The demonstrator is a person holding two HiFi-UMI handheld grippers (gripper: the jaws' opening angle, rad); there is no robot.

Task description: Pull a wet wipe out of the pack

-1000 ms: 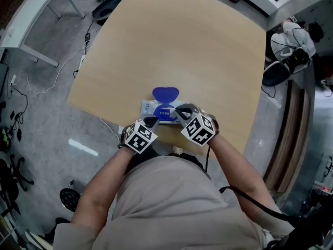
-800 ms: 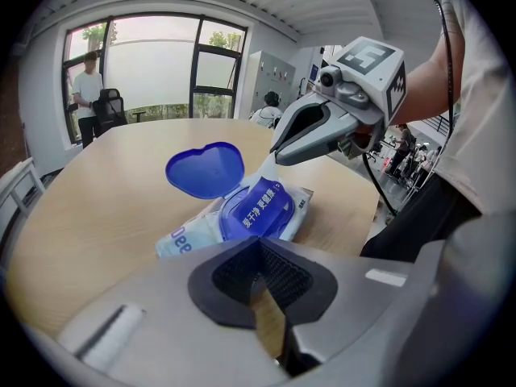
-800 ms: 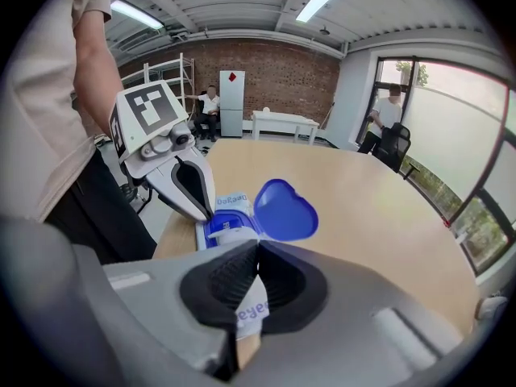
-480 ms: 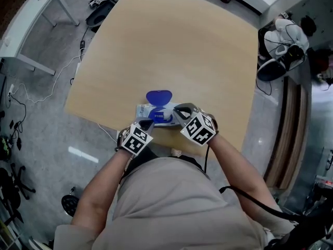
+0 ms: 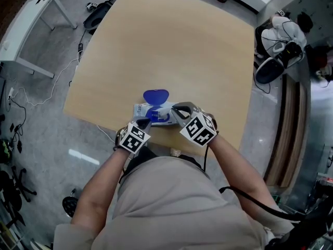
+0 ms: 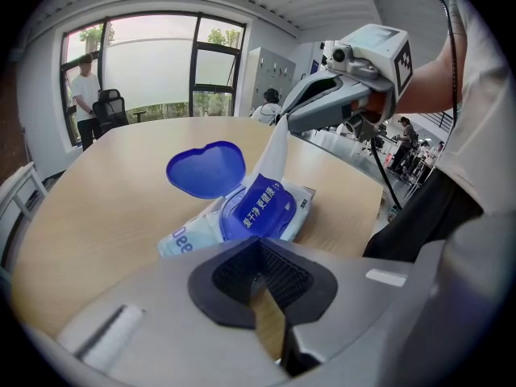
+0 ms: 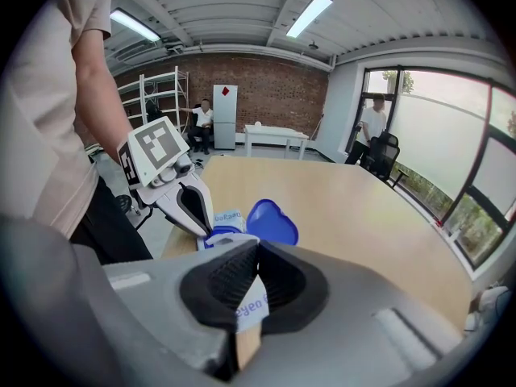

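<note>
Pale-blue pack (image 5: 154, 110), blue lid (image 5: 155, 96) flipped open toward 12 o'clock, lies at the wooden tabletop's (image 5: 171, 46) 6 o'clock edge. Right gripper (image 6: 282, 119) pinches a white wipe (image 6: 274, 151) rising from it. Left gripper (image 5: 146, 121), pressed together, sits at its 7 o'clock corner. Grey floor (image 5: 47, 113), brick wall (image 7: 266, 75).

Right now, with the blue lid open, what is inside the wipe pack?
One white wet wipe rises out of the pack, pinched by the right hand-held gripper. Whatever else is inside is covered by the pack itself, so it cannot be seen.
</note>
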